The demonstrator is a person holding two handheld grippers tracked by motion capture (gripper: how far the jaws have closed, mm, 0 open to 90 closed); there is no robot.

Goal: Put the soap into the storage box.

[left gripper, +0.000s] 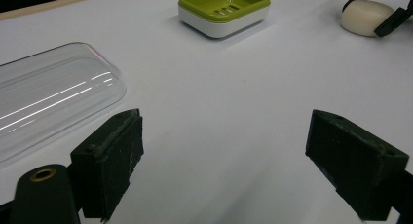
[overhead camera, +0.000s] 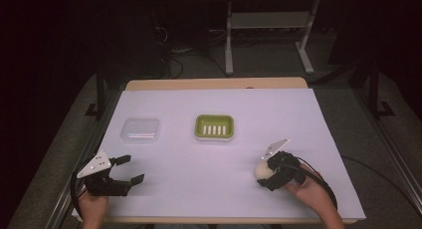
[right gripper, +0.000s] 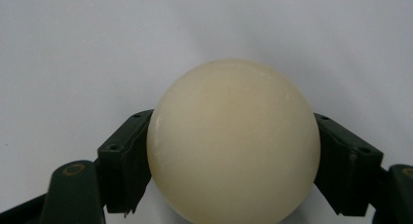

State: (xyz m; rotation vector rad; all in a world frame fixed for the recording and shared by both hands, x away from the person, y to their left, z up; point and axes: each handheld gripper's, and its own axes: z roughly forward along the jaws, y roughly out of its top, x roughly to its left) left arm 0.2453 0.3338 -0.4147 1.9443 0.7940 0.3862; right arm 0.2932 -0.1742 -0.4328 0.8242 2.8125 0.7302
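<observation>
In the high view, the right gripper (overhead camera: 267,176) sits near the front right of the white table (overhead camera: 278,114), held by the person's right hand (overhead camera: 311,189). Its two black jaws stand on either side of a cream bar of soap (overhead camera: 262,171), which lies on the table at the jaw tips. The left gripper (overhead camera: 128,169) rests near the front left, held by the left hand (overhead camera: 92,206), with its jaws spread wide and nothing between them. Ahead of those jaws lies a clear plastic lid (overhead camera: 140,130), and beyond the open stretch between the two grippers stands a green soap dish (overhead camera: 214,127).

In the left gripper view, the two jaws rise well apart over bare table. The clear plastic lid (left gripper: 46,100) lies just ahead of the left-hand jaw and a little outside it. The green soap dish (left gripper: 224,12) stands far ahead of the gap, and the bar of soap (left gripper: 365,17) shows farther off to the right with black jaws of the right gripper (left gripper: 375,14) around it.

In the right gripper view, the bar of soap (right gripper: 234,141) fills the gap between the jaws. Both pads appear to press its sides, though the contact edges are partly hidden by the rounded soap.
</observation>
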